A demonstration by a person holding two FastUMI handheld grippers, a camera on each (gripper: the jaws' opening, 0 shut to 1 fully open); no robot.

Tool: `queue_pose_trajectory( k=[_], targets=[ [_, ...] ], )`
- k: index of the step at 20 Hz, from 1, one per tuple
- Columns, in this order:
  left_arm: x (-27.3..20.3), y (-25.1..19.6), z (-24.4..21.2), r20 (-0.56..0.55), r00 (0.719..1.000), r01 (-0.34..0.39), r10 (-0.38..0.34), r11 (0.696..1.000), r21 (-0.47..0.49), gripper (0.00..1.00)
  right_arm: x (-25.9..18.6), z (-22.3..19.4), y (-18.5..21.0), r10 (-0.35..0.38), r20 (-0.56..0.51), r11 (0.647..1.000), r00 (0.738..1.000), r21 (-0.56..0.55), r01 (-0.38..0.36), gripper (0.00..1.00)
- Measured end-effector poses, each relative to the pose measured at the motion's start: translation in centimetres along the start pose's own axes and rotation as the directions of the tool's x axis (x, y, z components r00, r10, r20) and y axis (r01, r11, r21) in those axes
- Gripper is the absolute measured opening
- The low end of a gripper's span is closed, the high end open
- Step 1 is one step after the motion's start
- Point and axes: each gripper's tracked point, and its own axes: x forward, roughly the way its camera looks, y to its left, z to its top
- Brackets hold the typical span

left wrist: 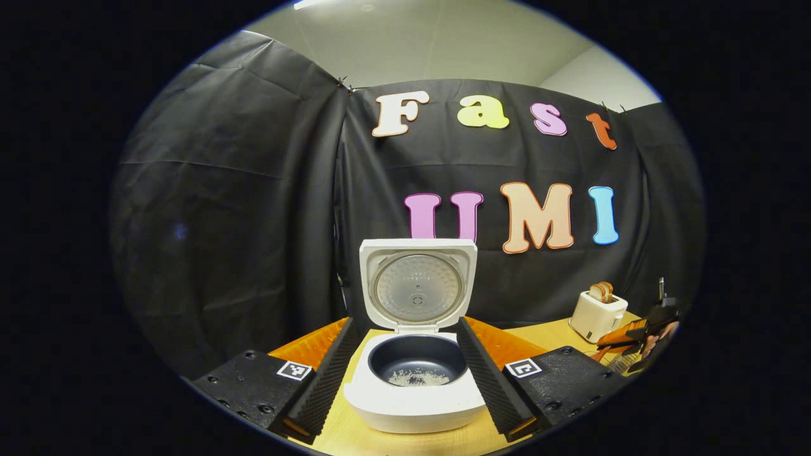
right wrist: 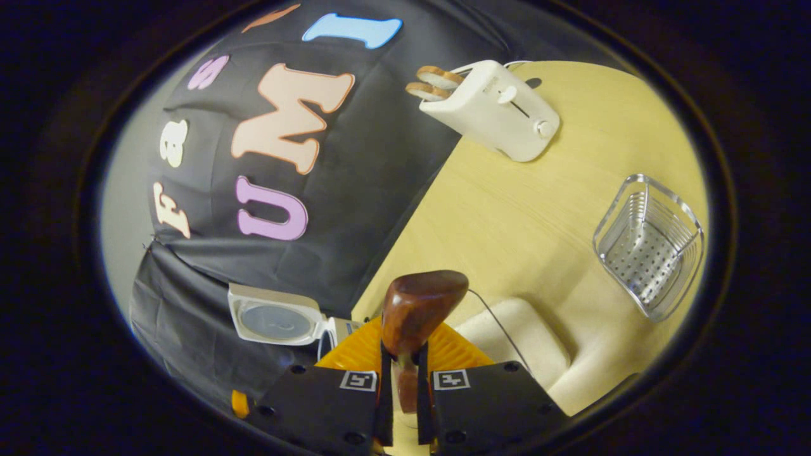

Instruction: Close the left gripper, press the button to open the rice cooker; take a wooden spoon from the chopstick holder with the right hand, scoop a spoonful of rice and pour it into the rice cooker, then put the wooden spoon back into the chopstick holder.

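White rice cooker (left wrist: 415,386) on wooden worktop (left wrist: 355,437), lid up, rice grains (left wrist: 418,378) in dark pot. Left gripper (left wrist: 403,389) fingers spread, flanking cooker. White toaster (left wrist: 596,315) far right.

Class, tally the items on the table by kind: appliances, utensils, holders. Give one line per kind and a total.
Appliances: 2, the rice cooker and the toaster.
Utensils: 1, the wooden spoon.
Holders: 1, the chopstick holder.
Total: 4

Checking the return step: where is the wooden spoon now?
In the right gripper view, the wooden spoon is clamped in the right gripper, left of the chopstick holder.
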Motion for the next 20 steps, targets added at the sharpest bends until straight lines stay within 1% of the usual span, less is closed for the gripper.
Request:
queue_pose_trajectory(
  k=[3,7,9,11,12,13,20],
  targets=[
    [-0.4,0.7,0.1,0.004,1.000,-0.009,0.009,1.000,-0.003,0.94,0.1,0.0,1.8,0.042,-0.017,0.997,0.999,0.057,-0.041,0.19],
    [-0.8,1.8,-0.1,0.000,1.000,-0.018,0.018,1.000,-0.012,0.94,0.8,-0.7,4.6,0.071,-0.022,0.997,0.997,0.022,-0.070,0.18],
    [-1.0,2.3,-0.3,-0.002,1.000,-0.020,0.020,1.000,-0.018,0.94,1.5,-1.3,6.1,0.080,-0.028,0.996,0.996,0.027,-0.080,0.18],
    [-0.9,3.2,-0.6,-0.004,1.000,-0.025,0.025,0.999,-0.019,0.94,1.9,-2.5,8.6,0.103,-0.038,0.995,0.994,0.023,-0.102,0.18],
    [-1.2,3.7,-0.6,-0.006,1.000,-0.028,0.028,0.999,-0.021,0.98,2.1,-3.2,9.7,0.114,-0.045,0.993,0.992,0.017,-0.113,0.18],
    [-1.2,4.2,-0.8,-0.009,1.000,-0.029,0.029,0.999,-0.022,0.94,2.5,-3.8,10.9,0.126,-0.050,0.992,0.991,0.009,-0.126,0.18],
    [-1.0,7.8,-2.0,-0.021,0.999,-0.034,0.033,0.998,-0.060,0.94,6.7,-8.5,18.3,0.197,-0.069,0.977,0.978,-0.064,-0.201,0.18]
  ],
)
